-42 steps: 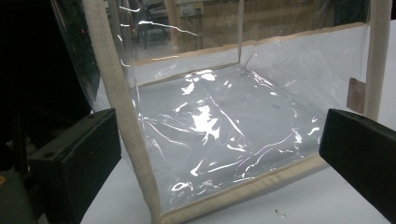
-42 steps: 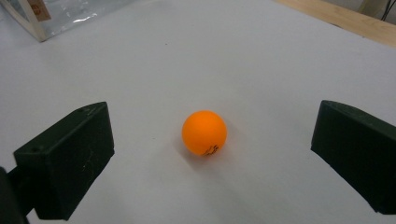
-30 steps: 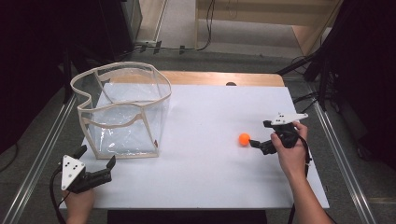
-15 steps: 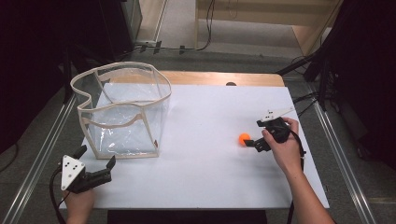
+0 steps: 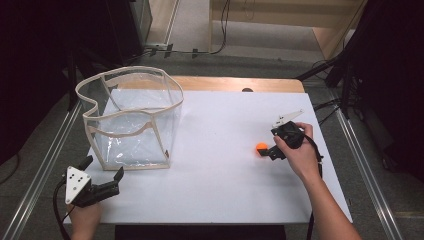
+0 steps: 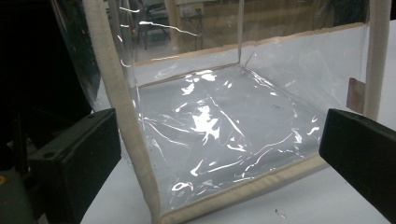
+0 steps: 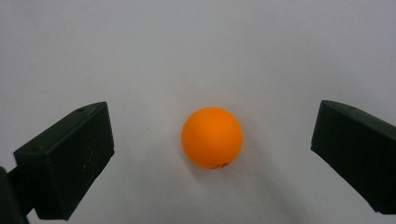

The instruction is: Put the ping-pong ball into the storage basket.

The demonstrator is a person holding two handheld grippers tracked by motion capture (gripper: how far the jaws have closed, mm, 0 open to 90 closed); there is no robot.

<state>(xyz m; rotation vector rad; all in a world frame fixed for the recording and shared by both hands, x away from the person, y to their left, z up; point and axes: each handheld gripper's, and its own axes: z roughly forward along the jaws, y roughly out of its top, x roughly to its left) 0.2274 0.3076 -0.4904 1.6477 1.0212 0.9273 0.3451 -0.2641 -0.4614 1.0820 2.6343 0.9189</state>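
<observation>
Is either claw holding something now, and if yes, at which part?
Nothing is held. The right claw is open, with the orange ball lying free on the table between its jaws. The left claw is open too, facing the clear bag.

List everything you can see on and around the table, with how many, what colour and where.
Ball: one, orange, on the white tabletop at the right, between the open jaws of the right claw, untouched.
Bag: one, clear plastic with cream trim, standing open at the table's left.
Table: one, white top with a wooden far edge.
Rails: two, metal, along the table's left and right sides.
Left claw: one, black with a grey plate, at the near left corner, jaws open toward the bag.
Right claw: one, black, at the ball, jaws open.
Hands: two, one holding each claw.
</observation>
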